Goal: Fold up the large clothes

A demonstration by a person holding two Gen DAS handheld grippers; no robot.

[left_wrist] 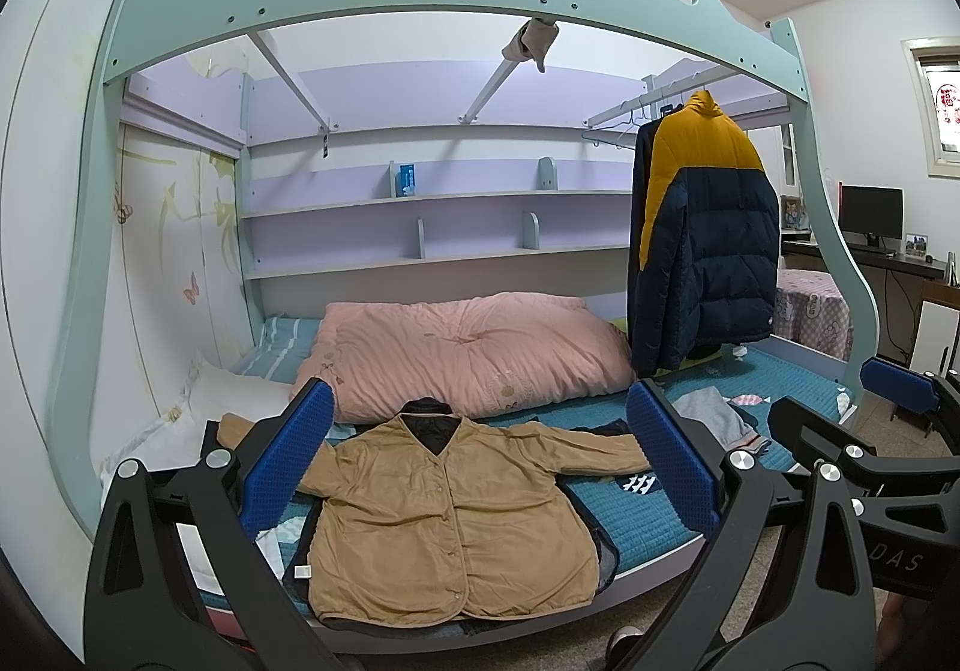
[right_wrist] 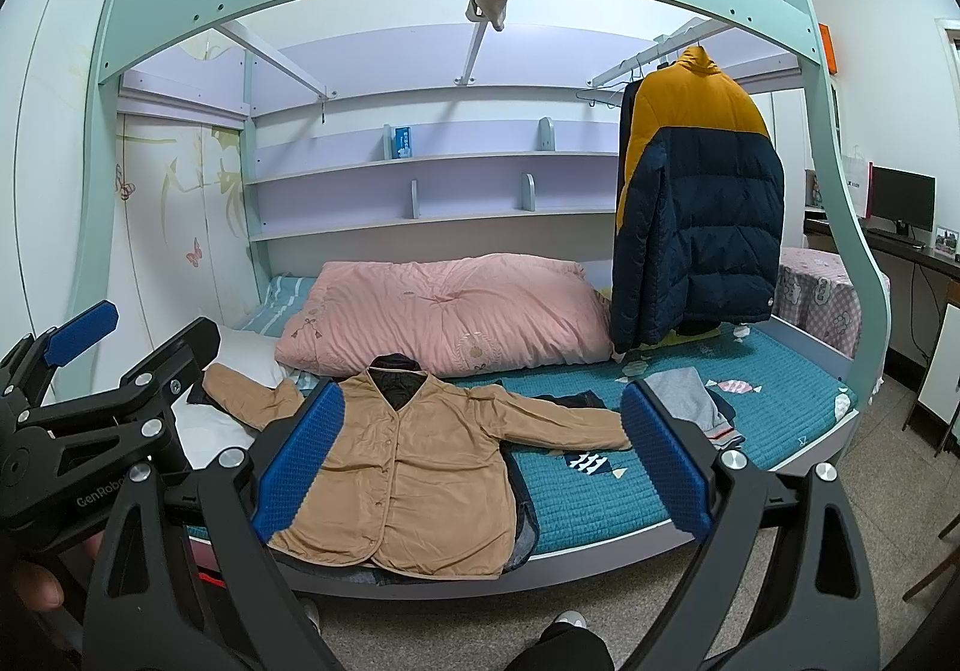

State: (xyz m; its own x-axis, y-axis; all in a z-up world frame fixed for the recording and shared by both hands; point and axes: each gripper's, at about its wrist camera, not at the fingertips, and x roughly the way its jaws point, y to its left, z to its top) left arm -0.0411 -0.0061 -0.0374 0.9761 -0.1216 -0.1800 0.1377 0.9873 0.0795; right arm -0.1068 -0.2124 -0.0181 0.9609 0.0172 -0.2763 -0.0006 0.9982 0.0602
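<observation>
A tan button-front jacket (left_wrist: 456, 521) lies flat, front up, sleeves spread, at the near edge of the teal bed mattress (left_wrist: 648, 515); it also shows in the right wrist view (right_wrist: 414, 467). Dark clothes lie under it. My left gripper (left_wrist: 480, 467) is open and empty, held back from the bed, its blue pads framing the jacket. My right gripper (right_wrist: 480, 467) is open and empty too, at about the same distance. The right gripper appears at the right edge of the left wrist view (left_wrist: 888, 431); the left gripper appears at the left edge of the right wrist view (right_wrist: 90, 371).
A pink folded quilt (left_wrist: 468, 353) lies behind the jacket. A yellow and navy puffer jacket (left_wrist: 708, 239) hangs from a rail at the right. Grey and dark clothes (left_wrist: 714, 419) lie on the mattress to the right. A mint bunk frame (left_wrist: 420, 5) arches overhead. A white pillow (left_wrist: 234, 401) lies left.
</observation>
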